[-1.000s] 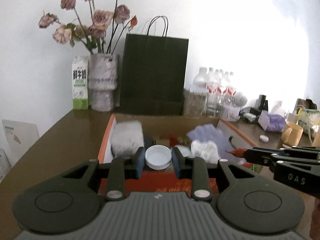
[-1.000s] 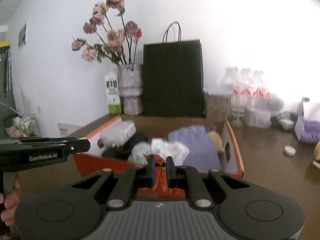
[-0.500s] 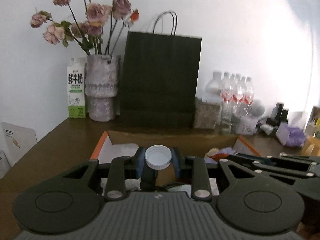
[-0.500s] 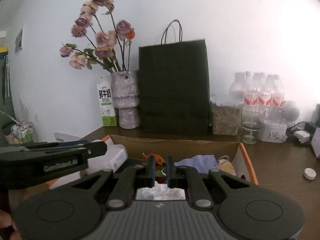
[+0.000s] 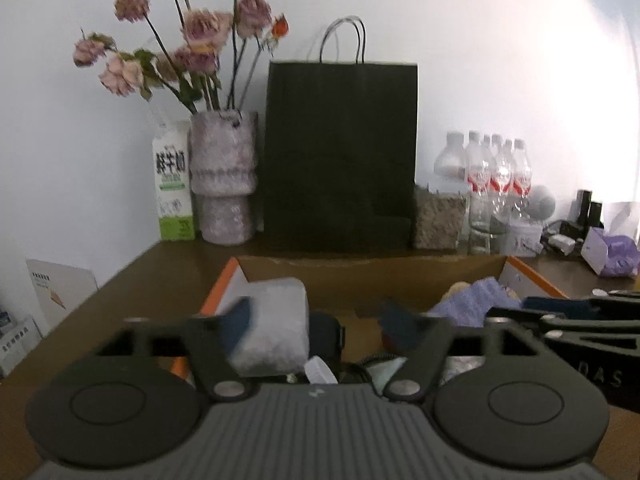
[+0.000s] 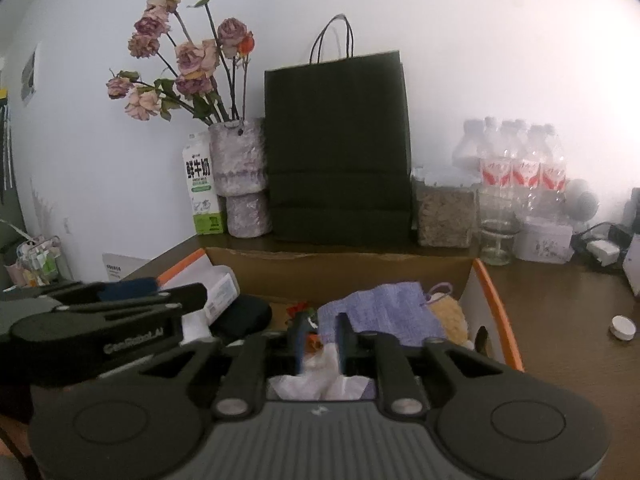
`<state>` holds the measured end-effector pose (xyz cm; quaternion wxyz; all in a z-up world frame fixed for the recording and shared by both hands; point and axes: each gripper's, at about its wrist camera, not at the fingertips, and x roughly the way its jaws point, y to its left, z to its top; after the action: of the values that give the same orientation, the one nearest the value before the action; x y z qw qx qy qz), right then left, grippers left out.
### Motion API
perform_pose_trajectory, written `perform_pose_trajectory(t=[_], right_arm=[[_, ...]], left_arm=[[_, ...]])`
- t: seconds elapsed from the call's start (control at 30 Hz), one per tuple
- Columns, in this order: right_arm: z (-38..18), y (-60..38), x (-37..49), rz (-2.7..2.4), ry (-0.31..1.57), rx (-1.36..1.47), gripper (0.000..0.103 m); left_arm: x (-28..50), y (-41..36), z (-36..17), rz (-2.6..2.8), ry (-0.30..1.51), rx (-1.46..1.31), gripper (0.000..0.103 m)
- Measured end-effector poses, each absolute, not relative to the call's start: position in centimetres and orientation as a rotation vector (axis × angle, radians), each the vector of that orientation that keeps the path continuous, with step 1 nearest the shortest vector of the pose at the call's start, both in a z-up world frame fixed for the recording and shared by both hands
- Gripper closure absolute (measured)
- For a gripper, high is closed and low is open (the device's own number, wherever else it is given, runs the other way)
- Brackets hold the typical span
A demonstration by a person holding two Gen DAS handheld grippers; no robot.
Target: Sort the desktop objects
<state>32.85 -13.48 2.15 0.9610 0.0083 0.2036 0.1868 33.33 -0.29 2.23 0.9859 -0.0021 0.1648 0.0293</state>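
Observation:
My left gripper point(image 5: 316, 318) is open over the orange-edged cardboard box point(image 5: 360, 268). The white bottle cap point(image 5: 320, 371) lies tilted below it among the box's contents, beside a white fluffy block point(image 5: 276, 328). My right gripper point(image 6: 319, 338) has its jaws slightly apart over the same box point(image 6: 496, 320), with a small red-orange item point(image 6: 311, 342) between them, above a white tissue point(image 6: 320, 380). A purple cloth point(image 6: 384, 312) lies in the box. The left gripper also shows in the right wrist view point(image 6: 120, 300).
A black paper bag point(image 5: 340, 152), a vase of dried roses point(image 5: 222, 176), a milk carton point(image 5: 173, 184) and water bottles point(image 5: 492, 172) stand behind the box. Another white cap point(image 6: 622, 327) lies on the brown table at the right.
My left gripper opened and the white cap dropped into the box. Both grippers moved forward over the box. The right jaws parted a little.

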Motion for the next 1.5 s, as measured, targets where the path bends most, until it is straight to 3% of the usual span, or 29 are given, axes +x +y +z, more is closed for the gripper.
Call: perform_pose_trajectory(t=[0.03, 0.1, 0.13, 0.17, 0.8, 1.5], right_arm=[[2.4, -13.5, 32.5, 0.376, 0.396, 0.013, 0.046], [2.8, -13.6, 31.8, 0.350, 0.356, -0.002, 0.016], [3.0, -13.7, 31.6, 0.338, 0.342, -0.005, 0.011], [3.1, -13.9, 31.4, 0.331, 0.333, 0.000, 0.000], [5.4, -14.4, 29.4, 0.313, 0.332, 0.000, 0.000], [7.2, -15.6, 14.3, 0.319, 0.384, -0.005, 0.000]], left_arm=[[32.9, -0.3, 2.4, 0.074, 0.313, 0.001, 0.018], [32.5, -0.2, 2.8, 0.121, 0.286, 0.005, 0.003], [32.3, -0.1, 3.0, 0.139, 0.272, -0.001, 0.000], [32.1, 0.1, 3.1, 0.141, 0.267, -0.009, 0.000], [30.0, 0.1, 5.3, 0.102, 0.270, -0.043, 0.000], [15.6, 0.2, 6.9, 0.014, 0.341, -0.017, 0.000]])
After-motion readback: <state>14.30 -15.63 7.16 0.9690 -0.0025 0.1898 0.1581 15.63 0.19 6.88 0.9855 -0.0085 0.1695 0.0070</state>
